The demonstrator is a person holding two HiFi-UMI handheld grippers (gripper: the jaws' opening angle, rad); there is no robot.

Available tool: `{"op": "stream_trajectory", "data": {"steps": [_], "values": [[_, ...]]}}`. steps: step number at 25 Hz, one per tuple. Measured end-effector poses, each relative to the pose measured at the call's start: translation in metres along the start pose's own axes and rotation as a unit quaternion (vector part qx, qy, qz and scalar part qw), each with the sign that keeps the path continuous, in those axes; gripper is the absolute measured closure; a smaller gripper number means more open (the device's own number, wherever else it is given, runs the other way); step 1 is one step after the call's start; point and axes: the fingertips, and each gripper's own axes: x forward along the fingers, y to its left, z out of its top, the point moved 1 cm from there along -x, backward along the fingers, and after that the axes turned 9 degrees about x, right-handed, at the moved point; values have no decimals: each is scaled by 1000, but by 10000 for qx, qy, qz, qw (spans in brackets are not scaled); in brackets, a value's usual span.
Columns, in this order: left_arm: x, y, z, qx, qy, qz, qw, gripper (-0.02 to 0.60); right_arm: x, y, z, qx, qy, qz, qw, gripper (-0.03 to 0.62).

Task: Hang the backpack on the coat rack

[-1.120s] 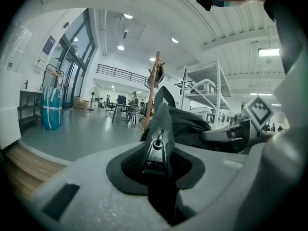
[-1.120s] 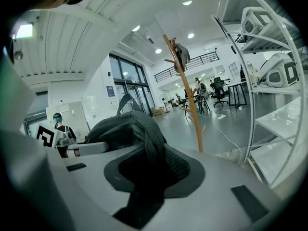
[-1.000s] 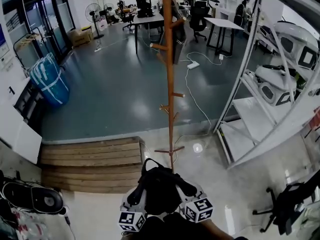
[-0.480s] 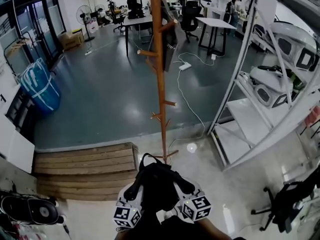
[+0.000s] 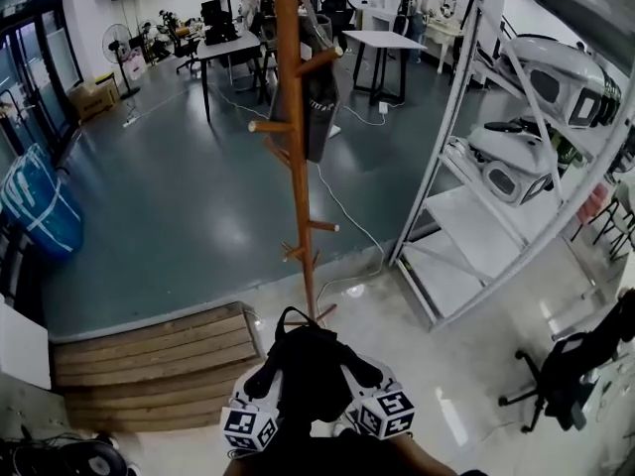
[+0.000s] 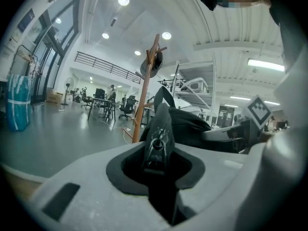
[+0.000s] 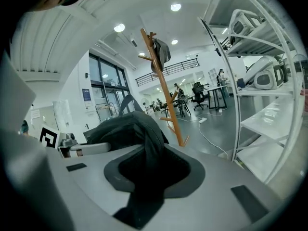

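Observation:
A black backpack hangs between my two grippers at the bottom of the head view. My left gripper is shut on a strap with a metal buckle. My right gripper is shut on a fold of the bag's black fabric. The bag's top loop stands up, pointing toward the coat rack. The wooden coat rack stands just ahead on the floor, its pegs sticking out at several heights. A dark garment hangs near its top. The rack also shows beyond the bag as coat rack and coat rack.
White metal shelving holding white machines stands close on the right of the rack. A wooden step lies to the left. A black office chair is at the right, a blue bag far left. A white cable runs across the grey floor.
The coat rack has come nearer and shifted left in the head view, and the shelving looms larger. Both grippers have carried the backpack forward with their hold unchanged.

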Motion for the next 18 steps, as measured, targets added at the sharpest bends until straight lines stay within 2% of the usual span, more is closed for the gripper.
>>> {"op": "stream_trajectory", "data": {"steps": [18], "values": [[92, 113, -14, 82, 117, -1245, 9921, 494, 116, 3, -7, 567, -278, -872, 9942, 500]]}}
